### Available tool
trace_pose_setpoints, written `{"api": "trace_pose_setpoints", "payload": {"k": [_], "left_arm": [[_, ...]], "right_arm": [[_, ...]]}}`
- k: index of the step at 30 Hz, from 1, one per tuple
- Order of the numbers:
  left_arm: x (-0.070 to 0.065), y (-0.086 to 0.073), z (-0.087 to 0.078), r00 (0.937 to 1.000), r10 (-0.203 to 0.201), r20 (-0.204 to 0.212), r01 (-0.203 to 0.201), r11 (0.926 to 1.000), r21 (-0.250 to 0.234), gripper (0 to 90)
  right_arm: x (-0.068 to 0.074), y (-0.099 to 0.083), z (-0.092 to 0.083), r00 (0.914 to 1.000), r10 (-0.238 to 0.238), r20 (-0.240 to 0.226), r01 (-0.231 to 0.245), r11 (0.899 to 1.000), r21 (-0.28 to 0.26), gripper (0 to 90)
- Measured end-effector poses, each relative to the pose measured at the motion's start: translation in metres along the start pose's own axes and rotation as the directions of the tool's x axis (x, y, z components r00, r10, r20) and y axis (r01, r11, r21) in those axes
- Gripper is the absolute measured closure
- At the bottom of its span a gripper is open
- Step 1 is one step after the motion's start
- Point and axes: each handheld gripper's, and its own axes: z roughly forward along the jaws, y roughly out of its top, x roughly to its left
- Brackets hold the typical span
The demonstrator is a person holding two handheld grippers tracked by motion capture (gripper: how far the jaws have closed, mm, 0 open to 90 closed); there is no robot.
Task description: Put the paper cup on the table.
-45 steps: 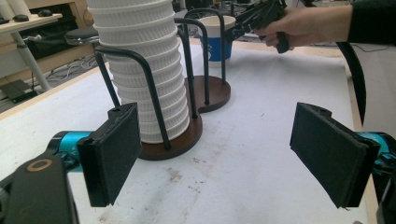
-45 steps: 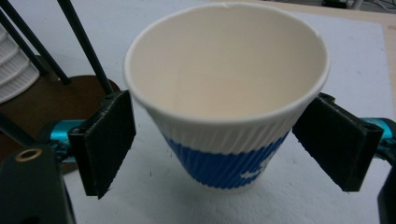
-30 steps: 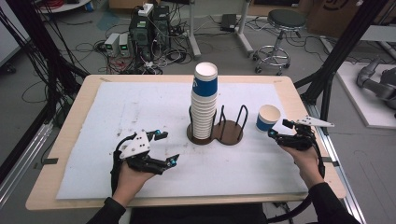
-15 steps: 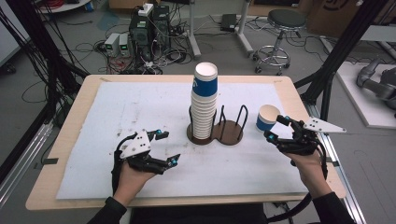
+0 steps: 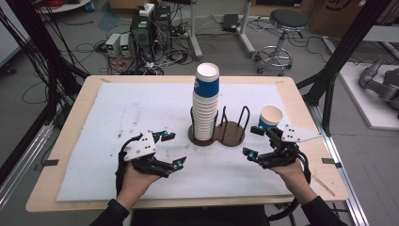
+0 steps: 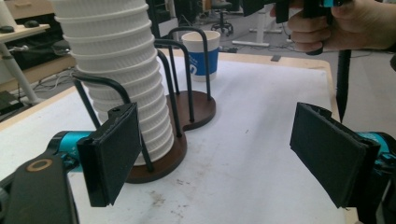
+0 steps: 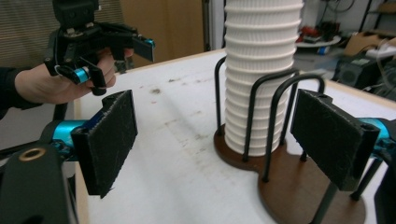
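Right gripper [image 5: 254, 142]: jaws wide, just closing slightly, nothing between them; hovers near the brown cup holder [image 5: 221, 137], lone paper cup [image 5: 270, 117] just beyond it on the white mat [image 5: 117, 117]. Left gripper [image 5: 171, 149]: jaws apart, empty, left of the holder. Cup stack [image 5: 206, 101] stands upright in the holder's left ring.

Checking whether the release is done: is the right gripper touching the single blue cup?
Apart. In the high view the right gripper sits with open jaws just short of the single blue cup, with white mat visible between them.
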Motion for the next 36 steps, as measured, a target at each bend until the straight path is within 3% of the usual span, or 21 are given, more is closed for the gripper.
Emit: {"api": "trace_pose_setpoints", "payload": {"k": [5, 10, 16, 23, 27, 36], "left_arm": [[0.003, -0.001, -0.001, 0.9999, -0.005, -0.013, 0.005, 0.9999, -0.015, 16.5], [0.006, -0.004, -0.009, 0.9982, 0.017, -0.058, -0.019, 0.9992, -0.036, 16.5], [0.012, -0.009, -0.014, 0.9967, -0.014, -0.08, 0.011, 0.9991, -0.04, 16.6], [0.01, -0.009, -0.013, 0.9976, -0.022, -0.066, 0.019, 0.9991, -0.039, 16.6], [0.01, -0.01, -0.012, 0.9979, -0.028, -0.058, 0.026, 0.999, -0.035, 16.6], [0.01, -0.012, -0.018, 0.997, -0.038, -0.067, 0.036, 0.9987, -0.037, 16.6]], "right_arm": [[0.004, 0.001, 0.002, 0.9991, -0.019, -0.039, 0.019, 1.0, -0.001, 15.2], [0.008, -0.003, 0.002, 0.9996, 0.002, -0.027, -0.002, 1.0, 0.029, 15.2], [0.012, -0.004, -0.004, 0.9993, 0.013, -0.035, -0.013, 1.0, 0.004, 15.5], [0.011, -0.004, -0.007, 1.0, 0.005, 0.008, -0.005, 1.0, 0.014, 15.5], [0.007, -0.004, -0.008, 0.9982, -0.016, 0.057, 0.017, 1.0, -0.007, 15.5], [0.003, -0.006, -0.004, 0.9972, -0.025, 0.071, 0.025, 1.0, 0.002, 15.5]]}}
